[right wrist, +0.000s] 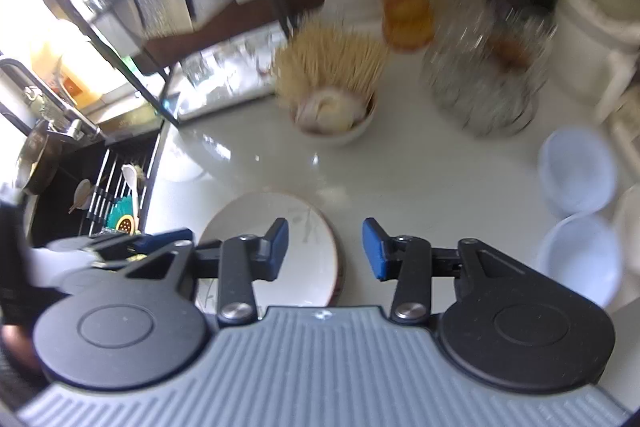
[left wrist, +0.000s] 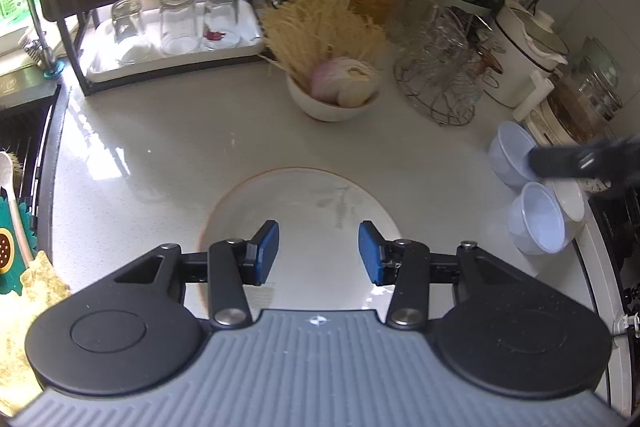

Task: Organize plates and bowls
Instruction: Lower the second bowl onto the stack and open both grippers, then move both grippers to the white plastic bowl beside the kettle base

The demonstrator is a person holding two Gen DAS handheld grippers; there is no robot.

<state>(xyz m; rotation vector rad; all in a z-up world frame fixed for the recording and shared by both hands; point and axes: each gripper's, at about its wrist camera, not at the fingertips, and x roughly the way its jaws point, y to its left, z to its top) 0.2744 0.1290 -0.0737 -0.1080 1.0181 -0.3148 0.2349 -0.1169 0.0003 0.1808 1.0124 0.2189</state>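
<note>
the plate (left wrist: pixel 304 203) lies flat on the desk (left wrist: pixel 160 147) under the left gripper (left wrist: pixel 319 253), both grippers' jaws spread and empty; it looks ceramic, stiff, glazed-slippery and breakable, so its raised rim seems the best hold.

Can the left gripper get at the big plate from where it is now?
Probably yes. The left gripper hangs open directly over the plate, with nothing lying on the plate or between the fingers. The plate lies flat on the counter, so gripping its rim may be awkward.
</note>
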